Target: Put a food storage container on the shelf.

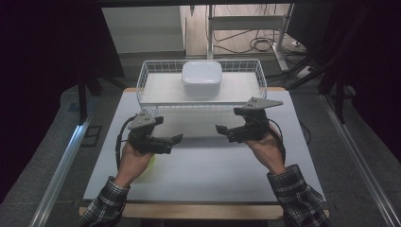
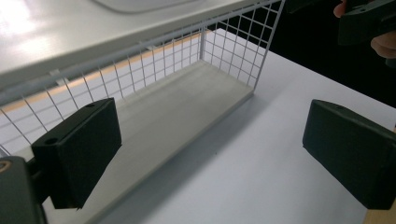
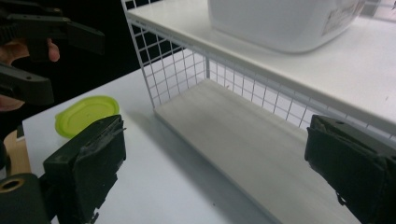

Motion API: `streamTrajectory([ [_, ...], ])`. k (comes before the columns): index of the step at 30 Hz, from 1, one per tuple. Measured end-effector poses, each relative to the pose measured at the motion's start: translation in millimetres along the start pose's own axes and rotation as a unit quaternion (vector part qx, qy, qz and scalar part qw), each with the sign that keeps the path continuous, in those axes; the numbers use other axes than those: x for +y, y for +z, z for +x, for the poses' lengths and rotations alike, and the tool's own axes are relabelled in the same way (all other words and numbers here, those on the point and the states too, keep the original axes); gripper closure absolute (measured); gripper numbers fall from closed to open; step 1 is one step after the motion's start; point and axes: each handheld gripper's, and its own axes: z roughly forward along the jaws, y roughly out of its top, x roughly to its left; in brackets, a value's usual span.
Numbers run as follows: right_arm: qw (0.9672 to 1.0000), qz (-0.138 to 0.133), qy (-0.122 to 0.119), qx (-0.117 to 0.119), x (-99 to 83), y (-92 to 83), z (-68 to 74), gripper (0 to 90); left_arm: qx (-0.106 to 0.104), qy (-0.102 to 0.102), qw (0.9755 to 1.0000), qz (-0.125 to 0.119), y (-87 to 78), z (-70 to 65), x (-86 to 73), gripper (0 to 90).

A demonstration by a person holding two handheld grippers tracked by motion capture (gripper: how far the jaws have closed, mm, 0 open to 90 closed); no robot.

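1. both grippers hover low over the white table (image 1: pixel 203 165); the left gripper (image 1: pixel 176 138) and the right gripper (image 1: pixel 220 128) each have jaws spread wide, nothing between them.
2. the white lidded container (image 1: pixel 202 78) sits on the top shelf of the wire rack (image 1: pixel 142 78), well apart from both tools.
3. it looks like light, stiff plastic, smooth and probably slippery; i'd take it from both sides, under the lid's rim.
4. a green lid (image 3: pixel 86 114) lies flat by the left hand.

White table (image 1: pixel 203 161); cables (image 1: pixel 255 45) on floor behind.
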Motion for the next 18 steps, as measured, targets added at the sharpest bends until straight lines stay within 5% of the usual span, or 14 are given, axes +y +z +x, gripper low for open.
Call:
streamTrajectory([
  [18, 0.9993, 0.035, -0.004, -0.010, -48.0, -0.5, 1.3, 0.0, -0.011, -0.004, 0.9988, 0.047, 10.5, 9.4, -51.5, 4.1],
])
